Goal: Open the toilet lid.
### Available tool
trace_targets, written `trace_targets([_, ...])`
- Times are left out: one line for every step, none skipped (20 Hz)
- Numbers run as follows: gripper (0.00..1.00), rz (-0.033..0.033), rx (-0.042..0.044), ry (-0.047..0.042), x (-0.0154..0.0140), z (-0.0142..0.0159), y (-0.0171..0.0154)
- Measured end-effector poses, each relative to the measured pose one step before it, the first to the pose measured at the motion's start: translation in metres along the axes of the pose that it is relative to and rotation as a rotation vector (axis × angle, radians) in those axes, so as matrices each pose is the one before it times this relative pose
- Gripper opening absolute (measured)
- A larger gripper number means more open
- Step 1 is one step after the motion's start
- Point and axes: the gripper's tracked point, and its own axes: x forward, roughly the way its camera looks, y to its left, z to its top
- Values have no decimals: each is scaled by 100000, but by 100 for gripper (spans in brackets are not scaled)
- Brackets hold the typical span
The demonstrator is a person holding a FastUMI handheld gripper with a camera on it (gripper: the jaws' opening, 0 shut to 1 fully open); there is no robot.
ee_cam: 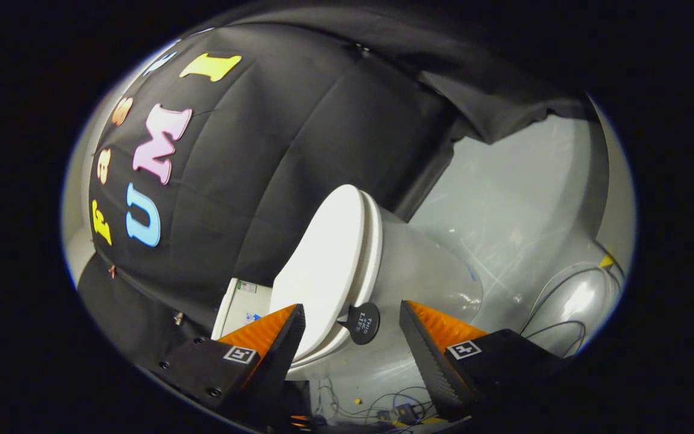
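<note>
Toilet, white, set against the booth wall, camera rolled sideways. Its lid lies closed on the seat; a round dark tab projects from the front rim, between the fingers and just ahead of them. Gripper: jaws spread wide, holding nothing. Likely faults: closing too early pinches air; one finger, already overlapping the lid edge, may jam under the seat and lift both; the small tab may slip sideways from an off-centre pinch.
</note>
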Motion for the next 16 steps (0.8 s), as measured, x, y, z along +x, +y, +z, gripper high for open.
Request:
trace_targets([99, -77, 2388, 794, 516, -756, -429])
trace_targets([95, -529, 2203, 439, -429, 305, -242])
trace_targets([92, 861, 2496, 482, 310, -32, 7])
trace_targets([91, 1680, 3405, 990, 44, -7, 240])
trace_targets([89, -164, 1798, 660, -37, 142, -142])
trace_targets([81, 485, 1258, 448, 174, -127, -238])
trace_targets([72, 324, 1336, 185, 65, -73, -128])
trace_targets([72, 705, 1272, -122, 162, 234, 72])
trace_targets([63, 491, 1211, -658, 181, 120, -105])
trace_targets([53, 1079, 1837, 448, -23, 108, 174])
trace_targets([53, 1272, 1205, -459, 60, 106, 209])
trace_targets([52, -1050, -242, 189, 42, -76, -415])
trace_targets([35, 200, 281, -88, 366, 10, -136])
trace_targets([35, 965, 1934, 1140, -54, -62, 208])
trace_targets([35, 825, 1377, 1353, -10, -276, 104])
trace_targets([35, 1425, -241, 373, 22, -189, 161])
